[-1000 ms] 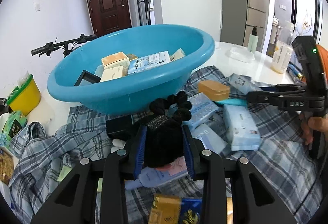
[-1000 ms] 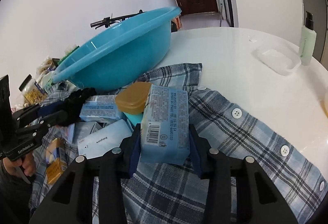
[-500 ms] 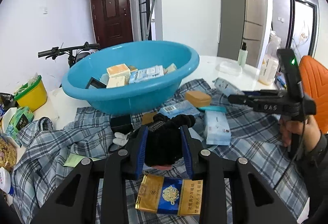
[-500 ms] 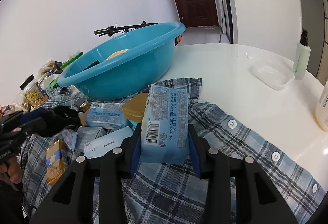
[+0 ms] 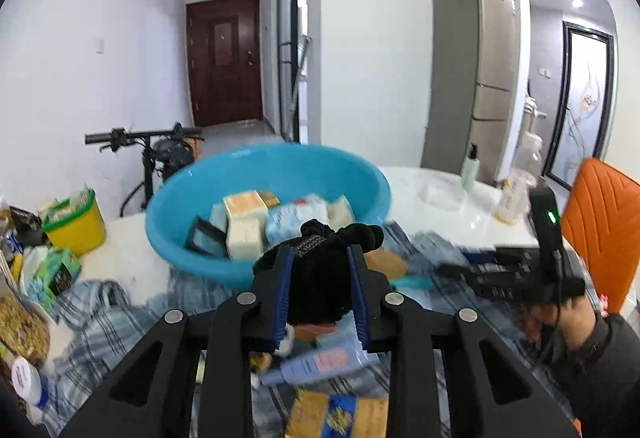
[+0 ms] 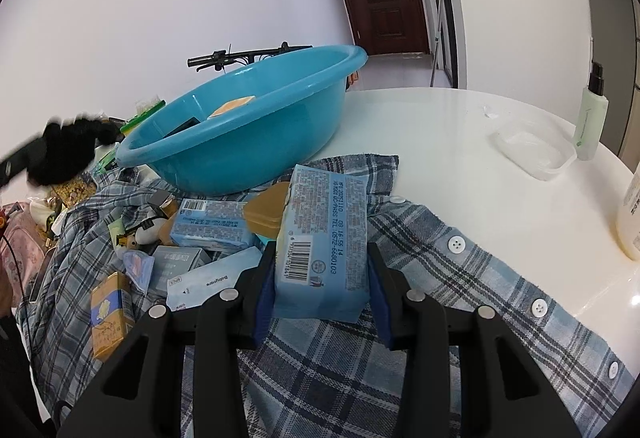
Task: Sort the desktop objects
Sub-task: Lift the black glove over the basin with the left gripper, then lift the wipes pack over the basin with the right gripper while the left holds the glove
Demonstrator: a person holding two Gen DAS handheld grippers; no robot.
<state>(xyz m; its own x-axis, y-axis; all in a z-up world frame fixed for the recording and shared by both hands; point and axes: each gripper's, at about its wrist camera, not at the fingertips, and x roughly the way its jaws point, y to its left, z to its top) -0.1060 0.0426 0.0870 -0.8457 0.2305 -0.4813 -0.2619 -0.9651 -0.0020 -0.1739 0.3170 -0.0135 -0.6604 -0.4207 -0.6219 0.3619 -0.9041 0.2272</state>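
My left gripper (image 5: 320, 258) is lifted above the plaid shirt with a black fuzzy hair scrunchie (image 5: 320, 278) between its blue pads. Its jaws are closing and press on the scrunchie. Just beyond it stands the blue basin (image 5: 172, 234), holding several small boxes and packs. In the right wrist view the scrunchie (image 6: 64, 153) hangs at the far left, left of the basin (image 6: 248, 153). My right gripper (image 6: 322, 248) is shut on a light blue tissue pack (image 6: 326, 234), held upright low over the shirt. The right gripper (image 5: 452, 270) also shows, blurred, at the right of the left wrist view.
A plaid shirt (image 6: 360, 358) covers the white table (image 6: 460, 141), strewn with blue packs, a gold-blue box (image 6: 110, 314) and a tan lidded case (image 6: 268, 209). A clear tub (image 6: 532, 149) and green bottle (image 6: 590, 117) stand far right. A yellow tub (image 5: 76, 230) sits left, an orange chair (image 5: 600, 222) right.
My left gripper has risen off the shirt with the scrunchie, so the basin now sits lower in its view. The right gripper has kept still with the tissue pack.
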